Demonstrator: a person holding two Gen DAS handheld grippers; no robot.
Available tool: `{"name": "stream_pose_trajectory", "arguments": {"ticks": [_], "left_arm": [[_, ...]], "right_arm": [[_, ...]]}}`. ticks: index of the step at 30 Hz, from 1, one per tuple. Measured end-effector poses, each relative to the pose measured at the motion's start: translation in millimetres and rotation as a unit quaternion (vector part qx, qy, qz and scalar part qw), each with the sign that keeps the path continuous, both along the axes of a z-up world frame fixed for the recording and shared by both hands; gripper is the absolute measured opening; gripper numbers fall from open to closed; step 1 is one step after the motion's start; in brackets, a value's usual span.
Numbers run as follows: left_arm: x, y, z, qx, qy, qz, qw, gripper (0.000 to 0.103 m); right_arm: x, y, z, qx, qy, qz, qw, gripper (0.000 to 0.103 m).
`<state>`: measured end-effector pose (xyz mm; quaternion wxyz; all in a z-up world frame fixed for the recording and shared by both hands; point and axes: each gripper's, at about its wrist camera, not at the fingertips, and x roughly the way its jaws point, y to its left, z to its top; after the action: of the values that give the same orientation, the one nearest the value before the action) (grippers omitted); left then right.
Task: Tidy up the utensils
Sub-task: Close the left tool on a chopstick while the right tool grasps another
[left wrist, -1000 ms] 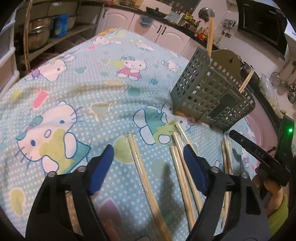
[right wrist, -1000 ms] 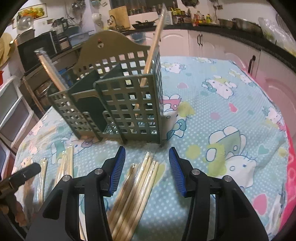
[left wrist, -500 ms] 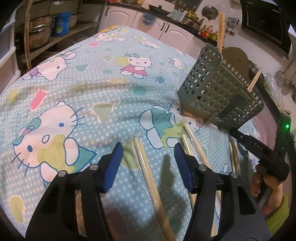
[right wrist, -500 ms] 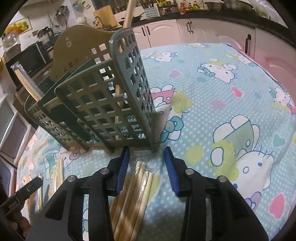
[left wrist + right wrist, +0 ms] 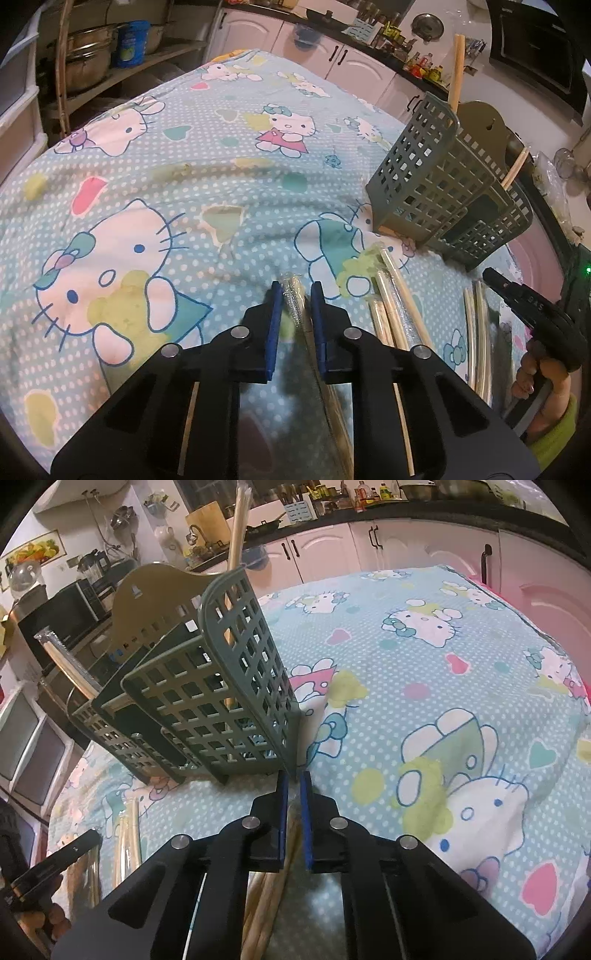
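Fingers (image 5: 273, 314) of the left gripper (image 5: 293, 306) are closing around the tip of one wrapped chopstick pair (image 5: 293, 298) lying apart from the rest on the patterned cloth (image 5: 155, 177) that covers the counter; the blue pads flank the wrapper closely and seem to be pinching it, a grip near the end that leaves most of the length free for tipping upright. On the right gripper (image 5: 291, 797) the fingers (image 5: 282, 805) are closing as well, nearly together, with the top of a bundle of bare chopsticks (image 5: 267, 904) running up between them; how many sticks they catch is hidden by the gripper body.

The green utensil basket (image 5: 221, 686) stands just beyond the right fingertips, close enough that a lifted stick needs only a short carry. Its lattice walls and inner dividers look meant for keeping utensils upright and sorted by kind.

Counted: one basket with at least three compartments visible. Two items stand in it already, a tall pale stick (image 5: 236, 528) at the near corner and a wrapped pair (image 5: 62, 661) leaning out on the far side. On the cloth, the left view shows the single wrapped pair in hand, a group of about three beside it (image 5: 395, 306), and about two more (image 5: 476, 332) near the person's hand (image 5: 532, 373).
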<state>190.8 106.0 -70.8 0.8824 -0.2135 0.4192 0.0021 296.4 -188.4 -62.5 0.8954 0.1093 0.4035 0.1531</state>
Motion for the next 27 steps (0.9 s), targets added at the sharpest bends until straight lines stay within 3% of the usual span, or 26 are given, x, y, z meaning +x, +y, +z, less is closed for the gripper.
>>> {"name": "stream_pose_trajectory", "arguments": {"ticks": [7, 27], "left_arm": [[-5, -2, 7, -0.014, -0.012, -0.003, 0.9998, 0.003], [-19, -33, 66, -0.018, -0.092, -0.036, 0.995, 0.001]], "right_arm": [[-15, -12, 15, 0.018, -0.014, 0.0, 1.0, 0.003], [-68, -56, 74, 0.073, -0.087, 0.0, 0.994, 0.002]]}}
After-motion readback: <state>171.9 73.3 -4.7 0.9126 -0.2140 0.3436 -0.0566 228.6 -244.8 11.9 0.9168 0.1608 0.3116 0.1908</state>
